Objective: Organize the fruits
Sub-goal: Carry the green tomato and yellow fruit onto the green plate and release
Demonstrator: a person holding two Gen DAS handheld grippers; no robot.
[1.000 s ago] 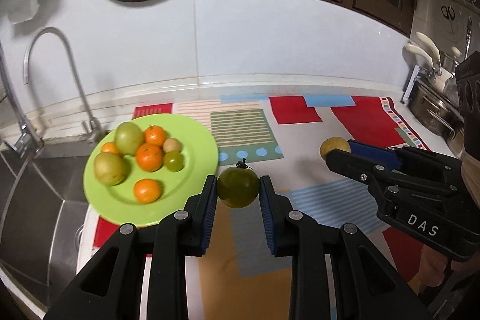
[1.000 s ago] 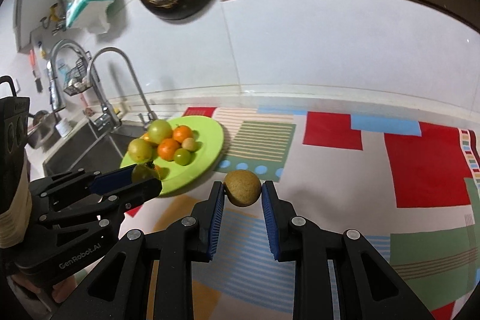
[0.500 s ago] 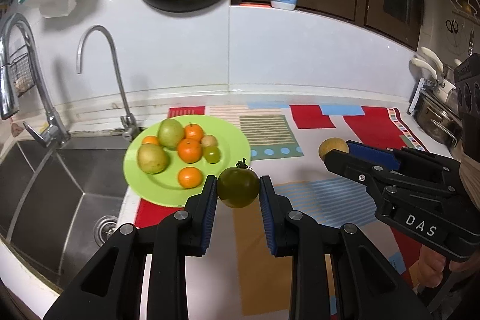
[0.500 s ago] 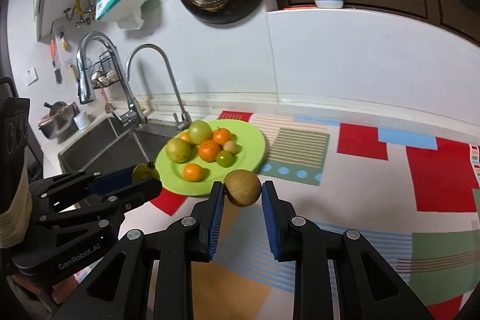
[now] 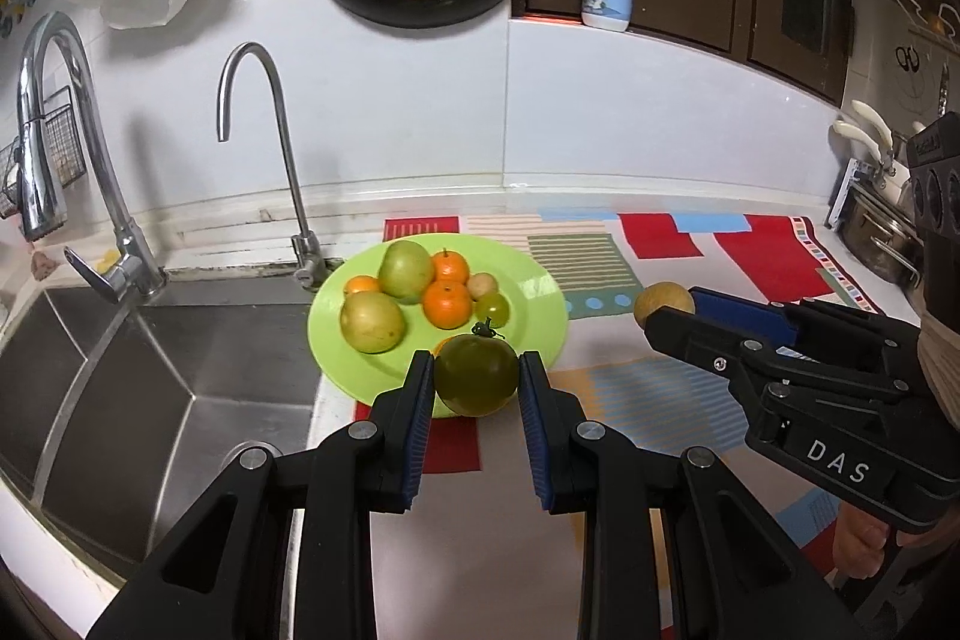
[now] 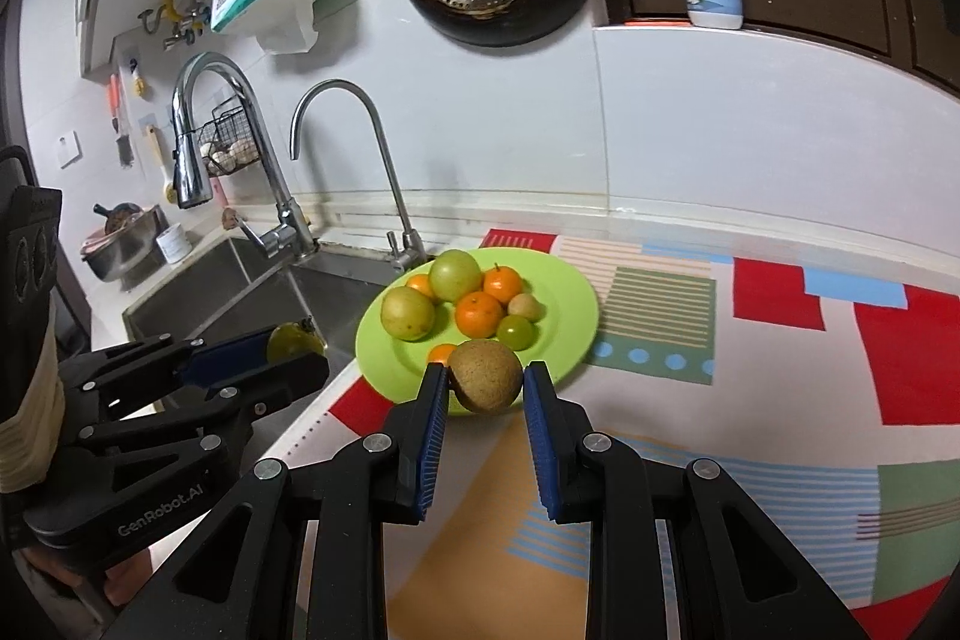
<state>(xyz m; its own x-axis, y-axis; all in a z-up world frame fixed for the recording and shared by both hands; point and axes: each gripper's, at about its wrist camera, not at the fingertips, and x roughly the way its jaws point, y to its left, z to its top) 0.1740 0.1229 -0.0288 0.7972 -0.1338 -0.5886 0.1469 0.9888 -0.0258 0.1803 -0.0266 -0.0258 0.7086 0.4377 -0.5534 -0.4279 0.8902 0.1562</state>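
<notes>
- The left claw (image 5: 476, 382) is clamping a dark green tomato (image 5: 476, 375) with a stem, hanging over the near rim of the green plate (image 5: 540, 304).
- The right claw (image 6: 486, 388) is pinching a brown round fruit (image 6: 485, 376), also hanging over the plate's near rim.
- The plate is carrying two pale green fruits, several oranges (image 5: 447, 303), a small green fruit and a small tan one.
- The plate is sitting on a patterned mat (image 6: 780, 340) on the desk, just right of the sink (image 5: 120, 370).
- Only the right wrist view is showing a wire basket beyond the tall faucet (image 6: 198, 124), left of the plate.
- Only the left wrist view is showing metal pots (image 5: 882, 238) far right of the plate.
</notes>
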